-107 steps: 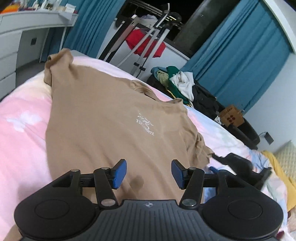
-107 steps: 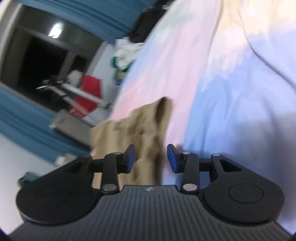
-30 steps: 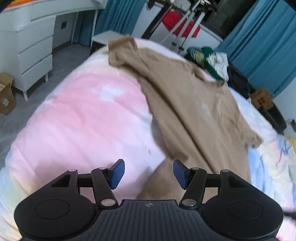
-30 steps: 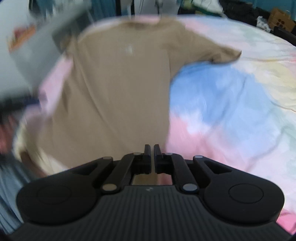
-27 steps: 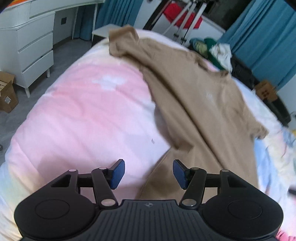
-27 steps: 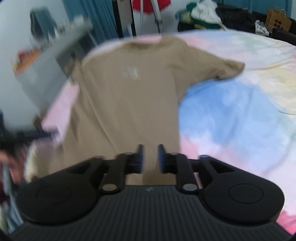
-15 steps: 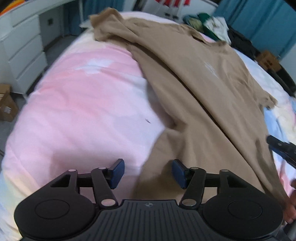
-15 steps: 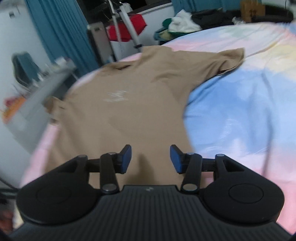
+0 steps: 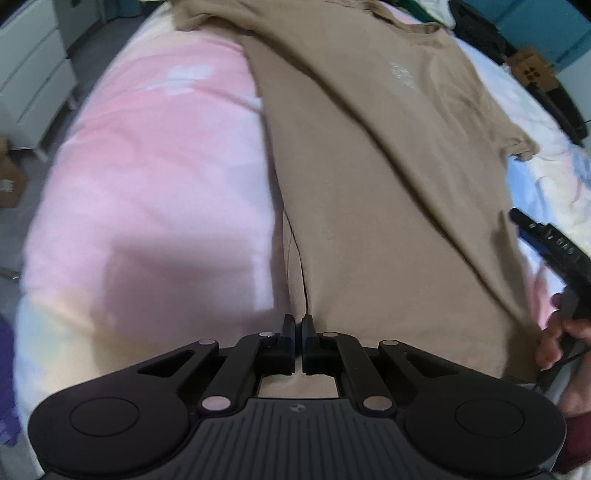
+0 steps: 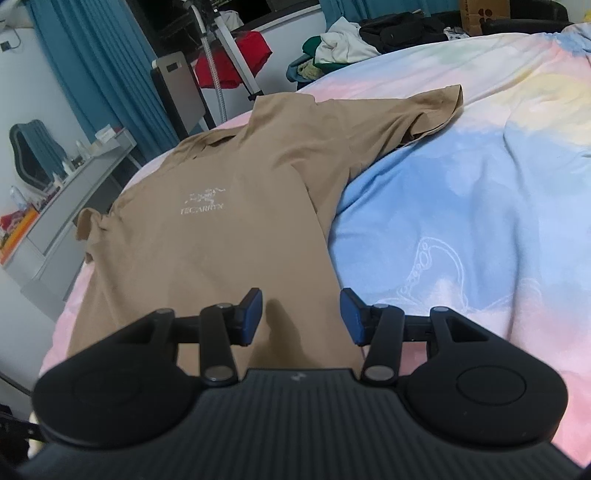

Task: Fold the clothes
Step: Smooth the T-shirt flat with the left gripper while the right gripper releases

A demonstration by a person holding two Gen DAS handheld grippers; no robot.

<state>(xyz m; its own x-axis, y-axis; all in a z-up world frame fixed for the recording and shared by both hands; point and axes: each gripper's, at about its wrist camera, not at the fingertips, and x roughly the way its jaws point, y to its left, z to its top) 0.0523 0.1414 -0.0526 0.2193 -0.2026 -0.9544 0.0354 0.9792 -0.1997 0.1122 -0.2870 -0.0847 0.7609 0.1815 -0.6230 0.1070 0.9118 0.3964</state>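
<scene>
- Where the print faces up, tan T-shirt (image 10: 221, 236) reads "TECARRYX" in white under a small skeleton-like logo; in left wrist view that print is only a faint pale smear, unreadable.
- Shirt lies spread, front up, on bed (image 10: 461, 206) w/ pastel pink/blue/yellow cover: collar toward far edge of bed, hem at near edge.
- Left gripper (image 9: 298, 328): jaws pressed together, pinching shirt's bottom hem near its left corner; a dark crease runs up the cloth from the pinch.
- Right gripper (image 10: 301, 315): jaws spread wide, hovering over hem's right side; nothing between them. Its body (image 9: 546, 243) shows at right of left wrist view, beside shirt's right edge, w/ the person's hand (image 9: 557, 343) on it.
- Right sleeve (image 10: 428, 107) reaches out flat toward bed's middle; left sleeve (image 10: 88, 229) bunched near bed's left edge.
- Open room: broad blue/pink stretch of cover right of shirt; pink stretch (image 9: 147, 155) left of it, up to bed's left edge.
- Cardboard box (image 10: 476, 14) beyond far edge carries dark round marks; any lettering too small to read.
- White drawers (image 9: 29, 74) stand off bed's left edge, across a strip of floor.
</scene>
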